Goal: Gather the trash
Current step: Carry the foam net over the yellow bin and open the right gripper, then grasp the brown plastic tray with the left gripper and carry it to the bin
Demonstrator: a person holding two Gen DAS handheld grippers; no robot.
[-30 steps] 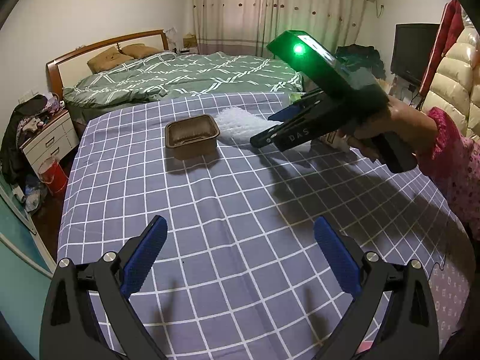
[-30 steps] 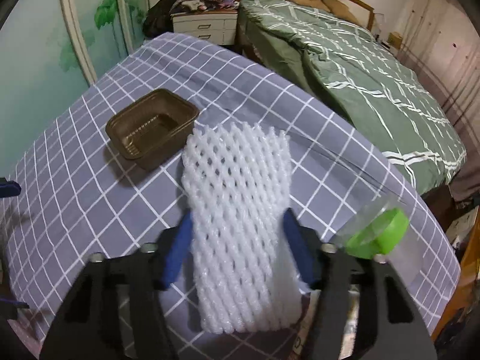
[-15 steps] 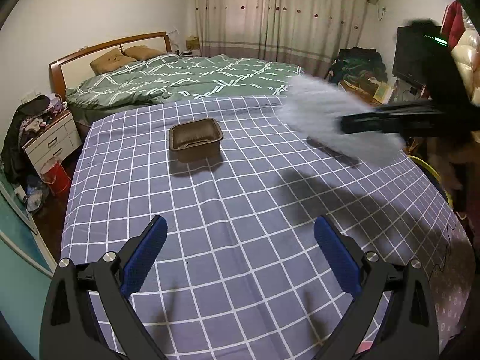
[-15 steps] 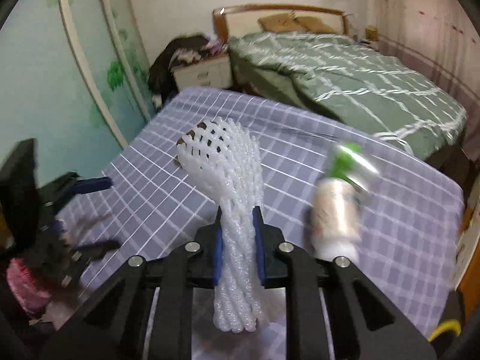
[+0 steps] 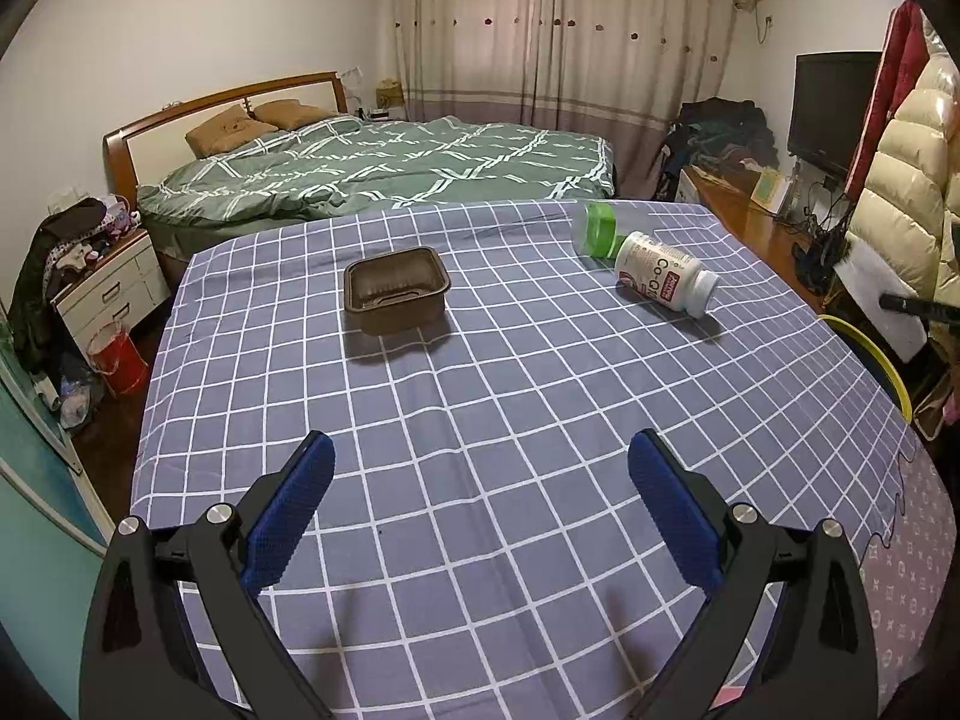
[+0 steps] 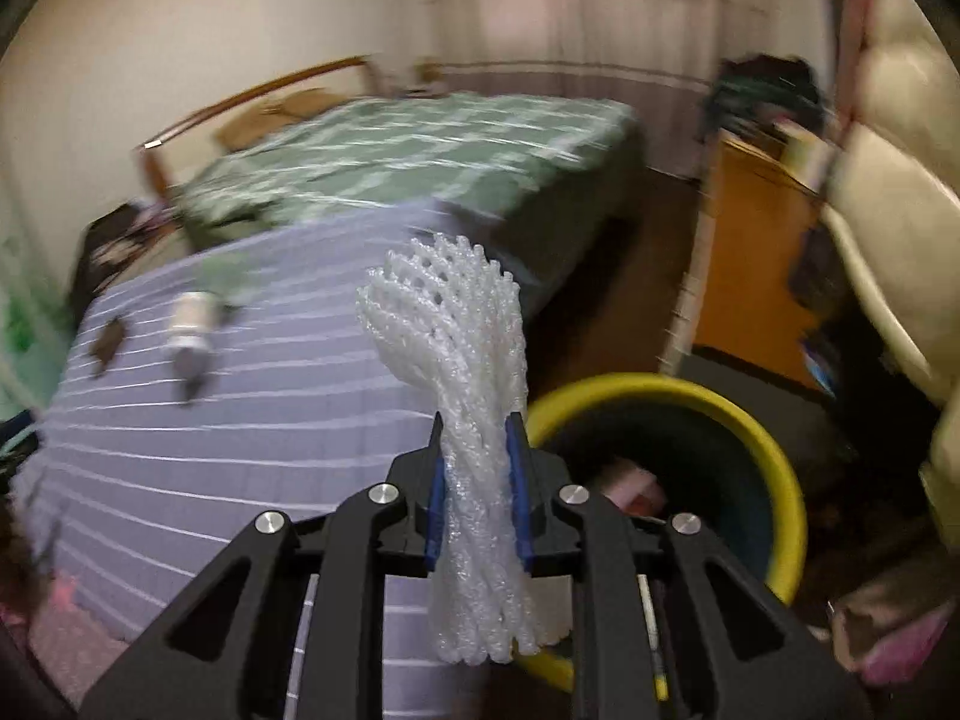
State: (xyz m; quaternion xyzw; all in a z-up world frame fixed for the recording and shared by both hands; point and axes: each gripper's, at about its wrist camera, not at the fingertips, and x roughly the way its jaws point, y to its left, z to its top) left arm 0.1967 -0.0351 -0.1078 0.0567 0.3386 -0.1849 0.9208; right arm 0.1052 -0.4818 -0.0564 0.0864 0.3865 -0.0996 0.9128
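Clenched in the right gripper at its pinched waist beside the yellow-rimmed bin, the white foam net is judged feather-light, soft and springy, while farther off the left gripper is held released over the bench.

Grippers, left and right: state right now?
Left gripper: open, nothing between its blue pads, over the checked tablecloth.
Right gripper: closed on the white foam net, near the yellow-rimmed bin.
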